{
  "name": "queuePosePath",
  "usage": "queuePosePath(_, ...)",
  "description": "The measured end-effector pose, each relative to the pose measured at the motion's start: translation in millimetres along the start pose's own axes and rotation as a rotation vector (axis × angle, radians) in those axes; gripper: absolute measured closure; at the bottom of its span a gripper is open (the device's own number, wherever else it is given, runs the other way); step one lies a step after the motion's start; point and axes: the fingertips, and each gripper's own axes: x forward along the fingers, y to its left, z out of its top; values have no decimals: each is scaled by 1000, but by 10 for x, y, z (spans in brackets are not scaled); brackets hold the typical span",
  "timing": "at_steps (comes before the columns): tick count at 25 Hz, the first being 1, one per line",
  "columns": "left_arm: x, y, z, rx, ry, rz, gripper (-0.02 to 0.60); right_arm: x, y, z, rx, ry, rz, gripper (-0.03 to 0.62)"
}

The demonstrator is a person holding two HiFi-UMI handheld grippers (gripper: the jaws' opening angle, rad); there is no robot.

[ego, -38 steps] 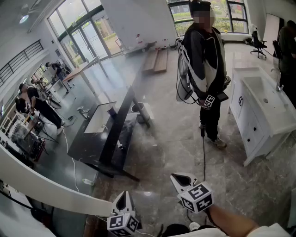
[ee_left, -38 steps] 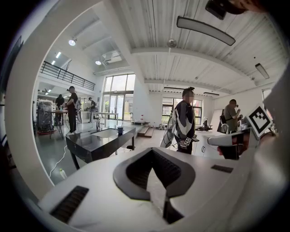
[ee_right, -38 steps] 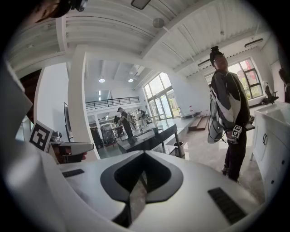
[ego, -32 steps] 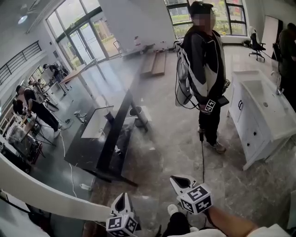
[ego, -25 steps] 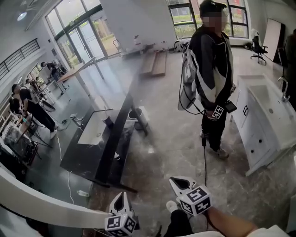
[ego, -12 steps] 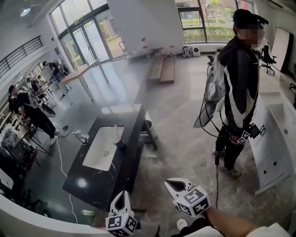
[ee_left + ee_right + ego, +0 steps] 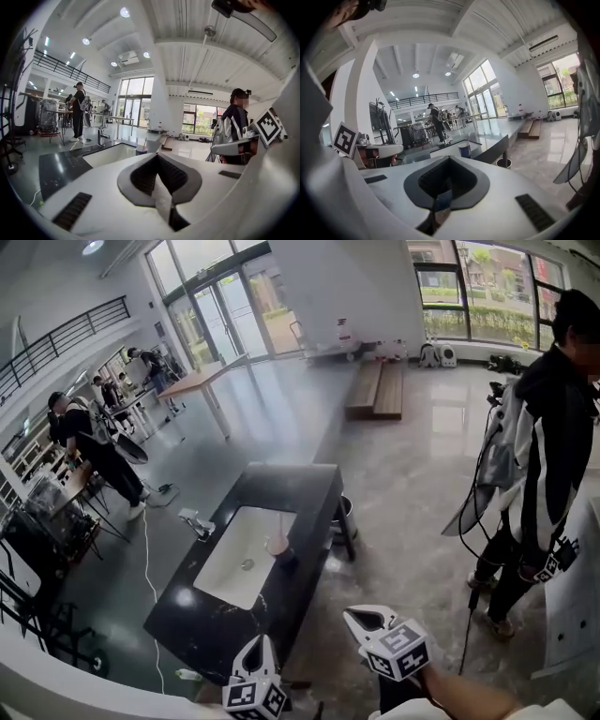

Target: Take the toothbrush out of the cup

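A dark cup (image 7: 278, 550) stands on the black counter (image 7: 281, 606) at the right rim of its white sink (image 7: 239, 554). A toothbrush (image 7: 282, 526) sticks up out of the cup. Both grippers are held low in the head view, well short of the counter and apart from the cup. My left gripper (image 7: 260, 644) is shut and empty. My right gripper (image 7: 362, 618) is also shut and holds nothing. The left gripper view shows the cup (image 7: 140, 150) far ahead over the shut jaws (image 7: 157, 156). In the right gripper view the cup (image 7: 464, 149) stands beyond the shut jaws (image 7: 449, 158).
A faucet (image 7: 195, 521) stands at the sink's left rim. A bin (image 7: 343, 512) sits under the counter's far end. A person in a black and white jacket (image 7: 544, 456) stands at the right with cables, beside a white cabinet (image 7: 577, 606). Other people work at tables at the far left.
The view has swung and closed in on the black counter, which is now nearer and centred. The standing person has slid to the right edge. Both grippers stay shut.
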Motion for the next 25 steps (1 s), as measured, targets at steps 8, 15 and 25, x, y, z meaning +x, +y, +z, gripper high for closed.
queuePosePath(8,1127,895,-91,-62,20,180,572,1636,-528,111,-19,76,155,603)
queuePosePath(15,2240,1235,129,-131,24,326,571,2887,-1130,491,-51,165,320,603)
queuePosePath(25,2691,1538,159,-155,81,441,572,3636,-1216,434,-19,293,433,603)
